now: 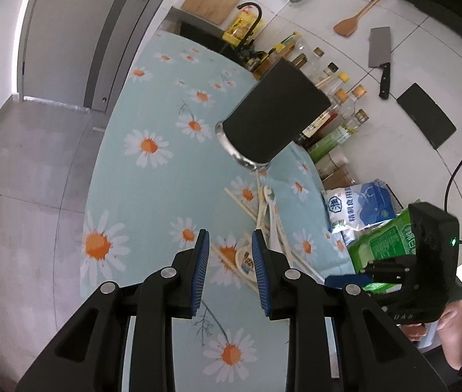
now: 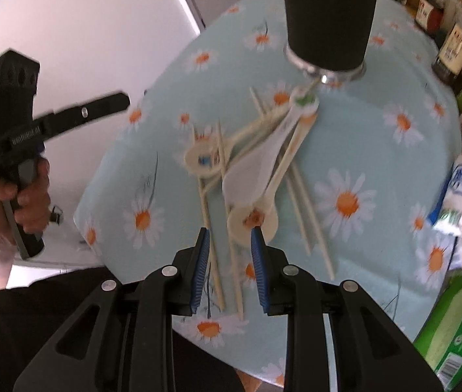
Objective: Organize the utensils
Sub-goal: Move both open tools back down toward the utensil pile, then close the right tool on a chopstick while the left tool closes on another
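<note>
A loose pile of pale chopsticks (image 2: 309,215) and spoons lies on the daisy tablecloth (image 2: 377,124): a white spoon (image 2: 257,166) and two cream spoons with printed bowls (image 2: 203,160). Behind the pile stands a tall black utensil holder (image 2: 328,13) on a shiny base. My right gripper (image 2: 231,238) hangs open over the near end of the pile, with chopsticks running under the gap. My left gripper (image 1: 231,245) is also open, above a cream spoon bowl (image 1: 245,259) and chopsticks (image 1: 247,210). The holder (image 1: 273,114) is well beyond it. Neither gripper holds anything.
Condiment bottles (image 1: 338,98) line the back of the table. A salt bag (image 1: 358,205) and a green packet (image 1: 384,245) sit at the right. A cleaver (image 1: 379,49), a wooden spatula (image 1: 351,23) and a strainer hang on the wall. The cloth edge drops to grey floor (image 1: 28,179) on the left.
</note>
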Motion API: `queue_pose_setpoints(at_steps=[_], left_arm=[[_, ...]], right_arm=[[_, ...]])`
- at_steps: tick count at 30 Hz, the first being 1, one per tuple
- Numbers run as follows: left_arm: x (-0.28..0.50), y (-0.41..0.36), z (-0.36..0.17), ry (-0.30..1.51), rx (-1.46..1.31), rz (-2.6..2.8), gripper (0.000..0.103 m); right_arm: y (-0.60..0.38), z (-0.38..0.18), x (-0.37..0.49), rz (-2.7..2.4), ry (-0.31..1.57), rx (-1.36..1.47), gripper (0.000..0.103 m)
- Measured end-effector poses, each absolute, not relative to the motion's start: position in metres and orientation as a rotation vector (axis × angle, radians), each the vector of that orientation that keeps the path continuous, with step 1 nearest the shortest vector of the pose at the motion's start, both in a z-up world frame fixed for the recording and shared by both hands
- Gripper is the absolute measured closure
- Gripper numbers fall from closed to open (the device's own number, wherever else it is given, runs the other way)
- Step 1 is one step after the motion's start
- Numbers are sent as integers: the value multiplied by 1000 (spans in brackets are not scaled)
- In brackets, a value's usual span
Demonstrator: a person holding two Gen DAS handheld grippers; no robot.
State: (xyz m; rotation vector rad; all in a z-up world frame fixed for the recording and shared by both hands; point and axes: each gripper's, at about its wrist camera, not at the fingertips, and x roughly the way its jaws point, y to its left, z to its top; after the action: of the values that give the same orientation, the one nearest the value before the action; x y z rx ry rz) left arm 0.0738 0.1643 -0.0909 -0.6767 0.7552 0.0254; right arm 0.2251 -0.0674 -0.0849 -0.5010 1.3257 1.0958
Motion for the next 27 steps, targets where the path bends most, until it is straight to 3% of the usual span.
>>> queue_pose_setpoints(at_steps=[7,15,27], left_arm=[[70,162,-101,793,-695,17,77],[62,158,-110,820,-725,0,77],[50,159,-121,819,-788,-17,77]], right_arm=[[-64,-109,217,1089,1425,-540,76],[-50,-129,221,1035,1517,-584,86],[-7,-139,209,1021,1549,-726,87]])
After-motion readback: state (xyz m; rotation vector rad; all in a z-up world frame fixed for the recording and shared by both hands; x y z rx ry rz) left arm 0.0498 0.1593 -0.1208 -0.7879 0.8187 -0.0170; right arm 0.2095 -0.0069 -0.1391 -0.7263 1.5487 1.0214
